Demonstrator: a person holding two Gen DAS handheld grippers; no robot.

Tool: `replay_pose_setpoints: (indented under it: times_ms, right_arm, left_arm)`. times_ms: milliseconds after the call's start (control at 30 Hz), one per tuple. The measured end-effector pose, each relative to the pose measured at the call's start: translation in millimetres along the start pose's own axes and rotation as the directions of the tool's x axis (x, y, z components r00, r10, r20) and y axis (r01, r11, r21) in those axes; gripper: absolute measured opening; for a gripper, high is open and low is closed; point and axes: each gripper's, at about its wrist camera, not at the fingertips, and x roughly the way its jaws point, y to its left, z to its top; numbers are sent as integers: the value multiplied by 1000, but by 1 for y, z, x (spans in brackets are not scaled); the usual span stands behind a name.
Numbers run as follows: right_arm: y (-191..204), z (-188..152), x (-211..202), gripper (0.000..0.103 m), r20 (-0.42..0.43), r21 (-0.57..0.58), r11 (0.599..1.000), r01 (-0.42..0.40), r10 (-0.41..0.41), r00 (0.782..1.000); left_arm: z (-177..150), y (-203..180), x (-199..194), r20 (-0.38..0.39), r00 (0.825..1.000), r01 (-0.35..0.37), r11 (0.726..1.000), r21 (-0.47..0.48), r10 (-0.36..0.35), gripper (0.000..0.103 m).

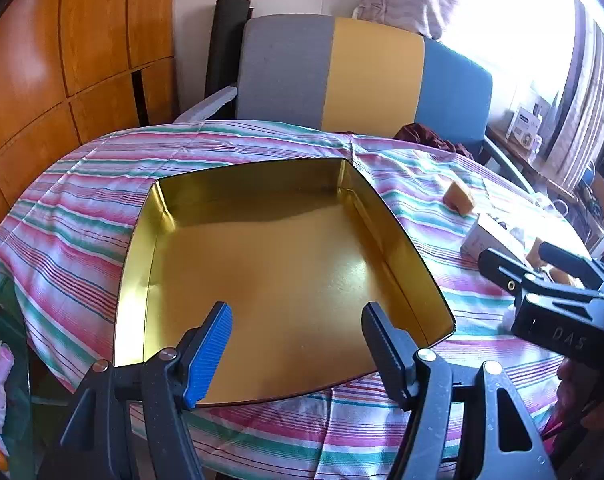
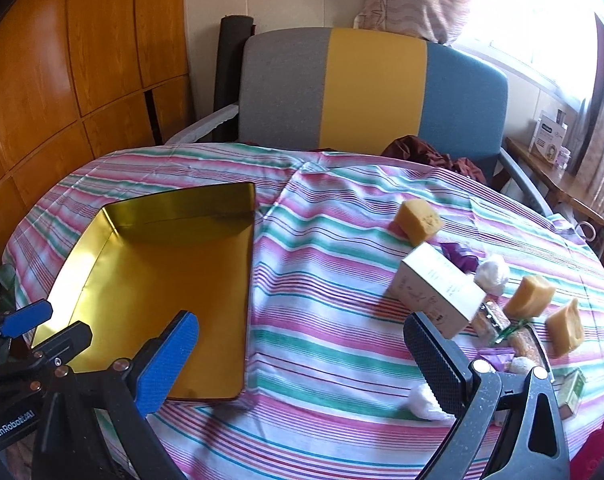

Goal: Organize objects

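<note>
A gold-lined metal tin (image 1: 285, 264) lies open and bare inside on the striped tablecloth (image 1: 81, 216) that covers the tabletop; the left tool (image 1: 297, 344) hangs over the tin's near edge, its fingers spread with nothing between them. The right tool (image 2: 302, 360) hovers over the cloth just right of the tin, its fingers spread wide and pinching nothing. To the right of the tin, well apart from it, the loose things cluster: a white carton (image 2: 436, 294) lies tilted on the cloth; a yellow sponge block (image 2: 418, 220) sits beyond it; two more yellow blocks (image 2: 530, 296) (image 2: 566, 330) lie farther right; a white cotton ball (image 2: 492, 274) rests beside a purple wrapper (image 2: 460, 258); another white ball (image 2: 424, 400) lies just beside the right tool's dark finger. A grey, yellow and blue chair back (image 2: 374, 88) stands behind the tabletop; a dark red cloth (image 2: 418, 152) lies on its seat.
</note>
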Motion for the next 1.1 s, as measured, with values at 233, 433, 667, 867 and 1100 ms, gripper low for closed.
replay_pose_setpoints:
  times_ms: [233,433,667,867,1100]
  right_arm:
    - [-15,-2,-2,103,-5,17,1000,25,-25,1000]
    - [-36,1,-9,103,10,40,998,46,-46,999]
    - [-97,7,-29,103,40,123,991,55,-61,997]
    - [-180,0,-56,103,68,288,954,81,-105,992]
    - [-259,-34,-57,103,42,523,849,78,-117,992]
  left_arm:
    - [-1,-10,1,-4,1000,-23,999,43,23,68]
    - [2,-22,-1,16,1000,-10,997,79,9,68]
    - [8,-45,2,-21,994,110,985,136,-108,68]
    - [12,-91,8,-75,980,196,949,247,-183,68]
    - [11,-153,27,-207,923,377,870,316,-325,68]
